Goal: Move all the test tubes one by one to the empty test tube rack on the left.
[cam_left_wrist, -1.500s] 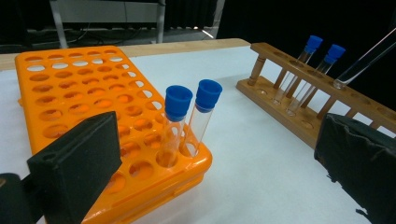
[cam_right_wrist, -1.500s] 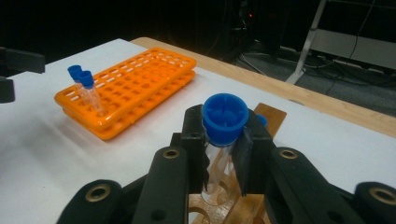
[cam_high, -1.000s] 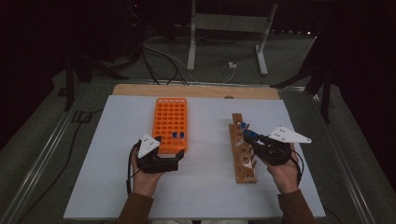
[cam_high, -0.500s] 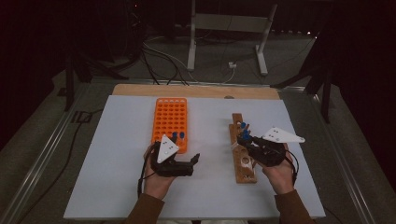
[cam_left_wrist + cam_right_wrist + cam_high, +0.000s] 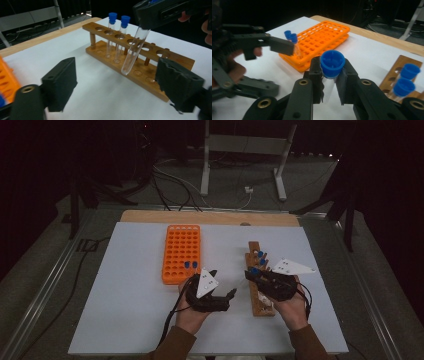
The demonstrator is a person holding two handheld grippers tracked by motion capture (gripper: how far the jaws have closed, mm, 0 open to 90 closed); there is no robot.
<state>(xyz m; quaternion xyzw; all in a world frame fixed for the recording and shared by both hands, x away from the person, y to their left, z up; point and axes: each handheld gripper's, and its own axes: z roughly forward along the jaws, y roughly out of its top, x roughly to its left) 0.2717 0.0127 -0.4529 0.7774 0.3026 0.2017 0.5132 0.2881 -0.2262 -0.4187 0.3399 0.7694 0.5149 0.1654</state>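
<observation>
Transfer step, by judgement: right gripper (image 5: pixel 331 82) clenched on clear blue-capped test tube (image 5: pixel 133 51), held tilted above long wooden tube rack (image 5: pixel 140 72). Left gripper (image 5: pixel 125 86) released, empty, beside orange plastic grid rack (image 5: pixel 182 252). Next: straighten, align with free hole, lower.

Dark room, perhaps grey floor (image 5: pixel 40 285)

A clear blue-capped test tube (image 5: pixel 135 51) hangs tilted above the wooden rack (image 5: pixel 140 65), which holds 2 upright capped tubes (image 5: pixel 111 35). The orange rack (image 5: pixel 182 252) holds 2 more.
</observation>
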